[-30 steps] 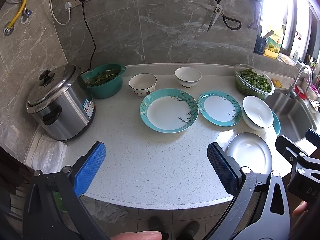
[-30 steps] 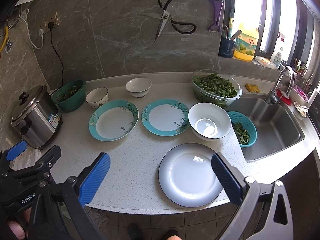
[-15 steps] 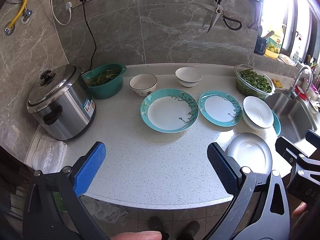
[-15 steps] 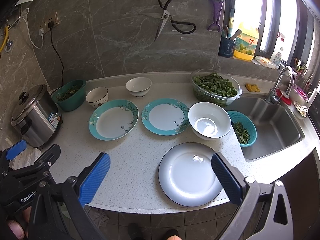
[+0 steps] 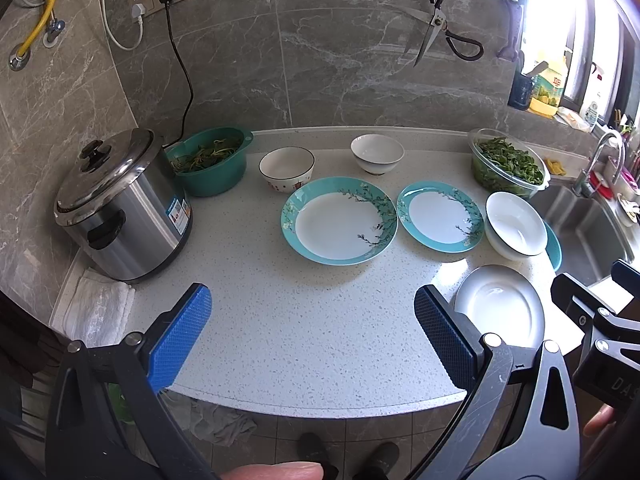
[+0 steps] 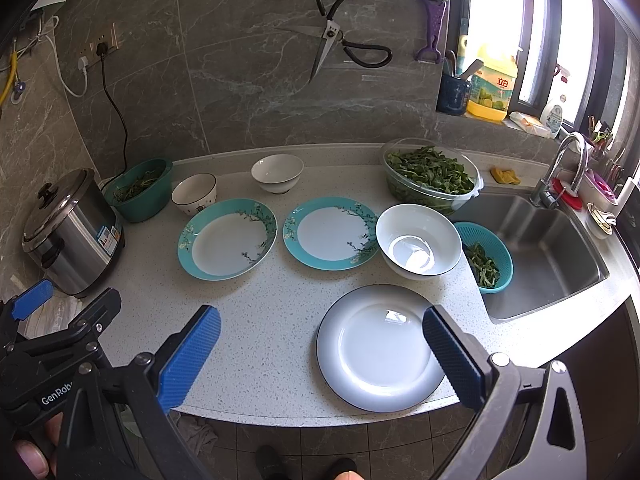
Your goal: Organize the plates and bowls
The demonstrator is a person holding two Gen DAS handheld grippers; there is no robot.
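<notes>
Lying flat on the tabletop [image 6: 260,344] at its near edge, the white plate [image 6: 380,348] sits just ahead of the right tongs [image 6: 320,350], partly between their blue pads and reaching under the right one; being round, it has no long axis to line up with. The right tongs stand wide open and hold nothing. From the left tongs [image 5: 316,330], also spread wide and empty, that same plate [image 5: 500,312] lies off to the right, outside the right pad, so I judge the right hand is the nearer one for a first pick.

Beyond the plate, a large white bowl [image 6: 418,242] stands just behind it, with two teal-rimmed plates [image 6: 330,234] [image 6: 228,240] farther left and two small bowls [image 6: 277,173] [image 6: 195,194] toward the wall. All dishes lie apart and unstacked, so organizing looks not yet begun.

Readable writing is scarce: "GenRob" shows on the left tongs' body [image 6: 56,390] in the right view, "DAS" on the right tongs' body [image 5: 626,384] in the left view. The oil bottle [image 6: 492,84] carries red characters too small to read surely; the rice cooker [image 5: 120,208] label is illegible.
</notes>
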